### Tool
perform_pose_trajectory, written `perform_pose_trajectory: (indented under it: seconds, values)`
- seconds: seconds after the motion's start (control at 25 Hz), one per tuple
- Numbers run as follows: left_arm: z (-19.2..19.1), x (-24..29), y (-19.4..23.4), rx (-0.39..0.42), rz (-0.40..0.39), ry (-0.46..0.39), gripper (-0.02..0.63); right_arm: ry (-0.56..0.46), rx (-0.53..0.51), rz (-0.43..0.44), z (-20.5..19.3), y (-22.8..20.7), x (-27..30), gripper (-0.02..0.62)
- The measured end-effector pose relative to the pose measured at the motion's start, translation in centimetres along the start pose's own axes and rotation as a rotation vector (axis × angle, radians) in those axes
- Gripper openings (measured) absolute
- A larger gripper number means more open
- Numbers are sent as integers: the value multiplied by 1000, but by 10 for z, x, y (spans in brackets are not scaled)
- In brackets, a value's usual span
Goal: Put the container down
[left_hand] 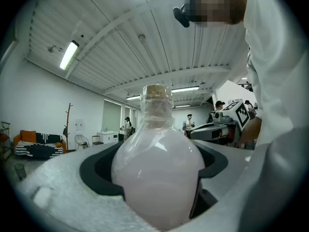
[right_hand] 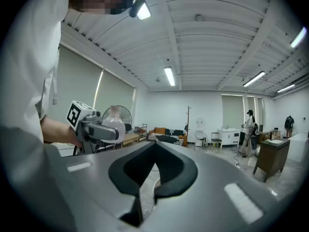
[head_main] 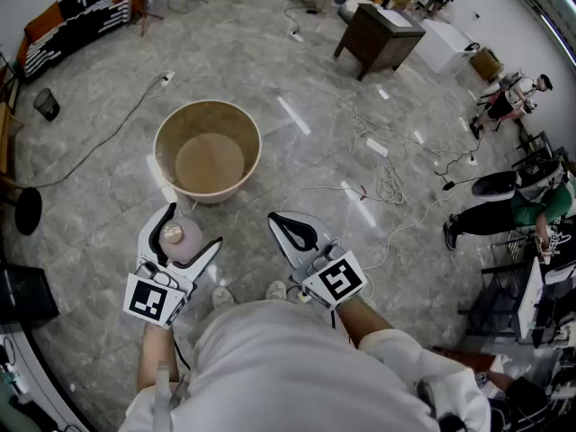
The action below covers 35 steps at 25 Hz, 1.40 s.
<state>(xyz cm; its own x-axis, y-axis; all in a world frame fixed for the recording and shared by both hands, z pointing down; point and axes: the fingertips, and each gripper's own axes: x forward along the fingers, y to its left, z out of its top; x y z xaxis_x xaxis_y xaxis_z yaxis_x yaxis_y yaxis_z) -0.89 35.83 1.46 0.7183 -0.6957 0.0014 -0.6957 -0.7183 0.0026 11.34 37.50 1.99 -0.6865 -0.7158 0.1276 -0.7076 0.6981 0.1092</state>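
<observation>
- Large hall, grey marbled floor (head_main: 297, 160), ribbed white ceiling with strip lights. Loose cables (head_main: 387, 183) trail across the floor.
- Round tan basin (head_main: 255, 147) stands on the floor ahead of the person. Inside looks bare.
- Dark wooden cabinet (head_main: 378, 36) stands well beyond the basin, toward the far right.
- Bystanders (head_main: 513, 207) at the right edge, near desks and chairs.
- Left gripper (head_main: 191, 228): jaws spread wide, yet clamped on the container (head_main: 183, 241). Dark pads press the bulb from both sides. Nothing else touches it.
- Right gripper (head_main: 290, 226): jaws pressed together, tips meeting, nothing between them. It is held beside the left gripper, apart from it.
- Container: clear round-bellied flask of pale pink-white liquid, filled up to the shoulder. It is held in the air on the person's side of the basin, near the rim but not over it and clear of the floor.
- Long axis vertical. Neck points straight up, belly down, so the flask stands across the line of the jaws. The right gripper view confirms it upright.
- Stopper (left_hand: 155, 91): tan, cork-like, seated in the neck, with clear film wrapped over it and down the neck.
</observation>
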Motion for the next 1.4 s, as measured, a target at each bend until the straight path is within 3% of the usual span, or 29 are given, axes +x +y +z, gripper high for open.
perform_pose_trajectory:
  seconds: [0.8,1.4]
  values:
    - [-6,-1,29,3,-5,-27,428,-35,-1,9,5,7,34,0]
    - [-23,37,108,-16,-28,-22,428,-20,-2,-60,2,-24,101,0]
